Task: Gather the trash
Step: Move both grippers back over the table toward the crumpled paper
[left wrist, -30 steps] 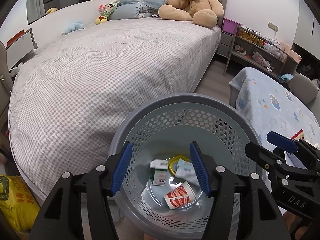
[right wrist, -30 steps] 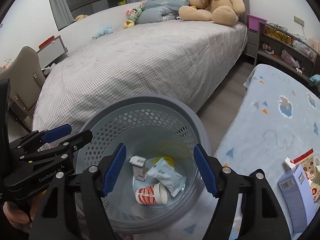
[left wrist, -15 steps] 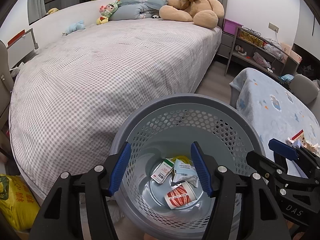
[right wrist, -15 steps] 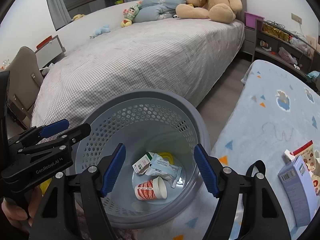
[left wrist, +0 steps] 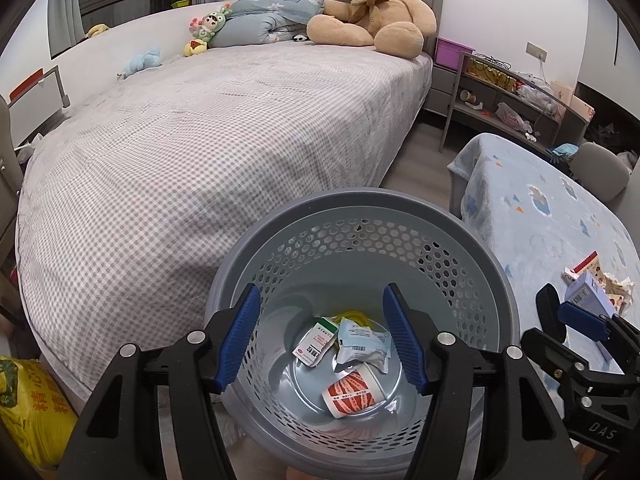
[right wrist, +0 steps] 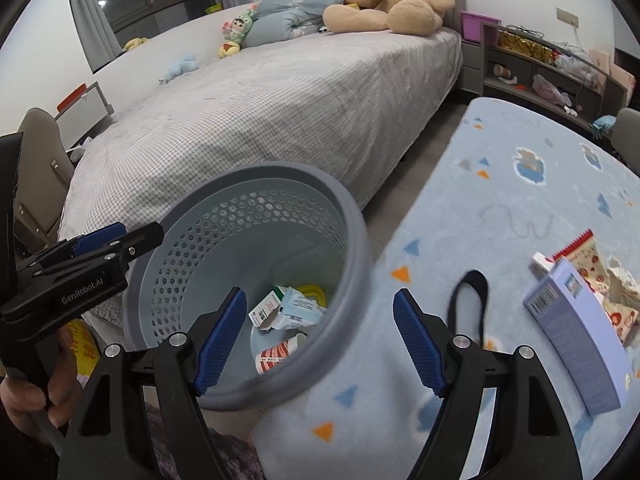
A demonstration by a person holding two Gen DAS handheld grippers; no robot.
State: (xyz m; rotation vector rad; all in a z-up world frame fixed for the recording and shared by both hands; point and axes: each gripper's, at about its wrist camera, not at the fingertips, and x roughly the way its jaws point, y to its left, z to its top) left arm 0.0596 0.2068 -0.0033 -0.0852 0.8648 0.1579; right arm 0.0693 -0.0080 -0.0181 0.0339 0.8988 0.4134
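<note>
Bedroom, checked bed [left wrist: 208, 152] behind; gray basket [left wrist: 496, 276] on floor already held red cup [left wrist: 352, 390], box & wrapper. Left gripper [left wrist: 322, 338] hung agape over it, empty; right gripper [right wrist: 320, 338] empty too, jaws widening, nosed toward blue blanket [right wrist: 500, 200]. Next, prob.: reach purple box [right wrist: 576, 332] & snack packet [right wrist: 584, 256], square up, pinch.

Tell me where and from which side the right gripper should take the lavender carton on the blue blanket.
Grip the lavender carton across its narrow width, near the barcode end, coming from above. It lies flat on the blanket, long side up, so only the slim sides offer purchase. The right gripper is empty, its jaws opening.
</note>
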